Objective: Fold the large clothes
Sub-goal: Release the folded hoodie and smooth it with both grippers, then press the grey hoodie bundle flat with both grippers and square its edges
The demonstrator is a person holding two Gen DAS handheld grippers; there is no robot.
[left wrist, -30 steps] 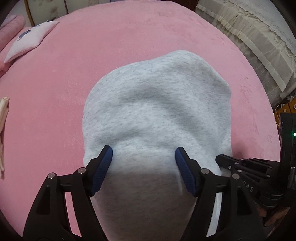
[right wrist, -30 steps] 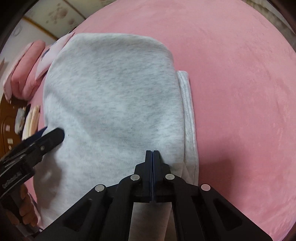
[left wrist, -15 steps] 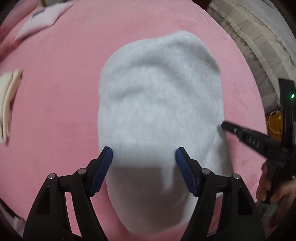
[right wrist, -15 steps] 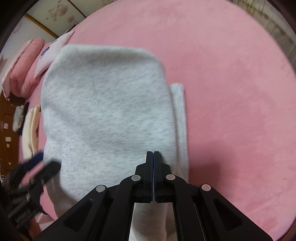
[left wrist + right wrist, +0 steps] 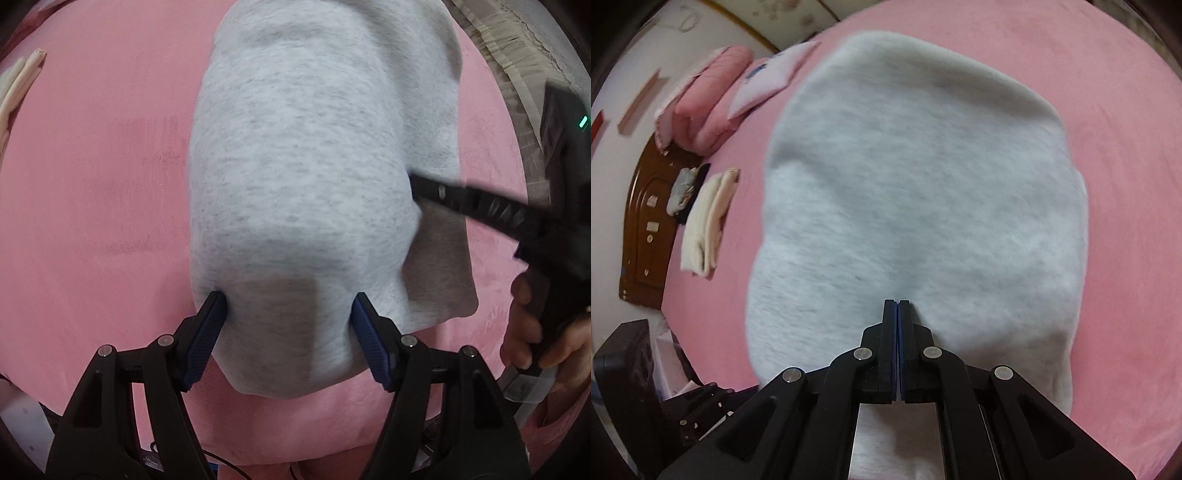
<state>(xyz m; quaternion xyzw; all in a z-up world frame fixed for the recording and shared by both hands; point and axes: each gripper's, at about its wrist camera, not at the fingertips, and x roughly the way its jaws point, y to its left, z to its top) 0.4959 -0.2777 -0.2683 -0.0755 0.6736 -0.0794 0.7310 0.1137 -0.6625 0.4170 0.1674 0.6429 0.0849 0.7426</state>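
Right gripper (image 5: 897,306) is pinching shut on the grey garment (image 5: 916,192), lifting its edge to fold, while your left gripper (image 5: 288,325) is hovering wide, straddling cloth.

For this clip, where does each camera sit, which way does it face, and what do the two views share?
Left wrist: on the left gripper, looking steeply down along its open blue-padded fingers at the grey garment on the pink bedspread; the right gripper and the hand holding it show at the right.
Right wrist: on the right gripper, jaws shut, looking steeply down at the same garment; folded cream clothes lie at left.
Shared: garment, bedspread, cream clothes.
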